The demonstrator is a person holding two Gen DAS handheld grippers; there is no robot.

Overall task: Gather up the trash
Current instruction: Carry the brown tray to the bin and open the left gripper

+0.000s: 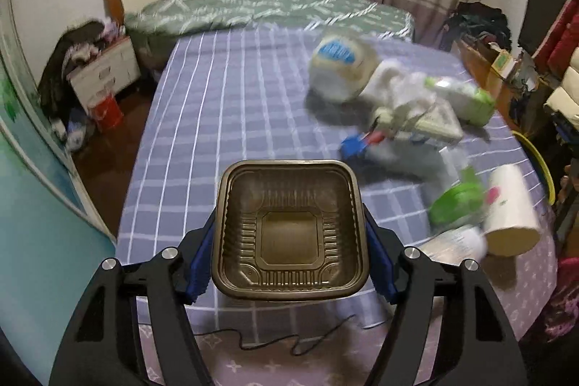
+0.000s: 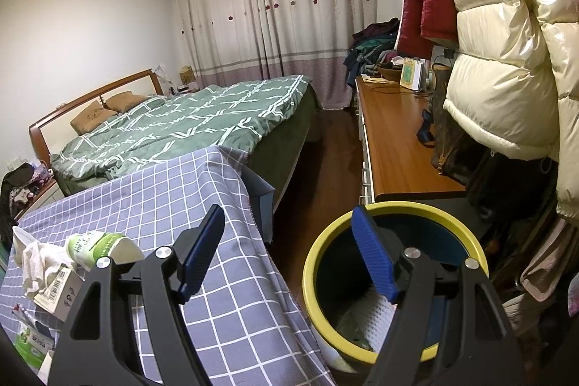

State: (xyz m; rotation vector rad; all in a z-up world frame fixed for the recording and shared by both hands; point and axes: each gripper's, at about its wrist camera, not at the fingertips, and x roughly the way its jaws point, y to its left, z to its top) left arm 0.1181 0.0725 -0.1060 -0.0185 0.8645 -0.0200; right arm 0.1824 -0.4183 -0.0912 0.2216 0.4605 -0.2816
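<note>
trash [image 1: 401, 104] litters the checked tablecloth [image 1: 231, 104] by a bed [image 2: 181, 122]; left gripper [image 1: 289, 263] grasping a tray [image 1: 289, 230], right gripper [image 2: 289, 255] released.

Green-quilted bed [image 2: 188, 122], curtains [image 2: 275, 13], jackets [image 2: 506, 42]

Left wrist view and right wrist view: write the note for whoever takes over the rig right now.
Left gripper: shut on the brown plastic tray, above the checked tablecloth.
Right gripper: open, empty, over the yellow-rimmed bin beside the table.
Done: some trash lies in the bin already.
Left: drop the tray in; then the cups, tissue and cartons on the cloth.
</note>
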